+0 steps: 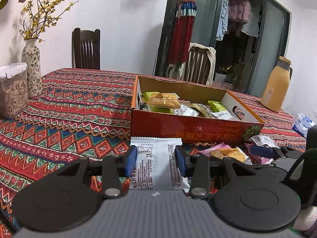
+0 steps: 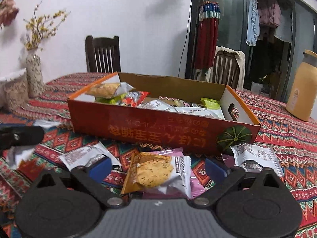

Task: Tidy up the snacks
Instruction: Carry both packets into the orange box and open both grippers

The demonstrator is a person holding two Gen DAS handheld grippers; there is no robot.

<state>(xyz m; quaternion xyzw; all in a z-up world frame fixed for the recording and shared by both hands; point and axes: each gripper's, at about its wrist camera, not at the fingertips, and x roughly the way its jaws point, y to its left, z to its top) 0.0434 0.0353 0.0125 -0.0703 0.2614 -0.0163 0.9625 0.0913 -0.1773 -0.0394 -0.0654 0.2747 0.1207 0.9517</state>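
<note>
Both grippers were basically the same build. The left gripper and right gripper had blue pads, black linkage arms, silver pivot screws and ribbed grey bodies.

The snack box sits on the worktop. Loose packets lie before it; the flask stands right, the vase left, chairs behind.

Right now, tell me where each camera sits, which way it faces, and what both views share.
Left wrist: on the left gripper, looking along its fingers, shut on a white printed snack packet, toward the open orange cardboard box.
Right wrist: on the right gripper, open fingers flanking a clear-fronted orange biscuit packet.
Shared: box, patterned red tablecloth, floral ceramic vase, tan thermos jug.
</note>
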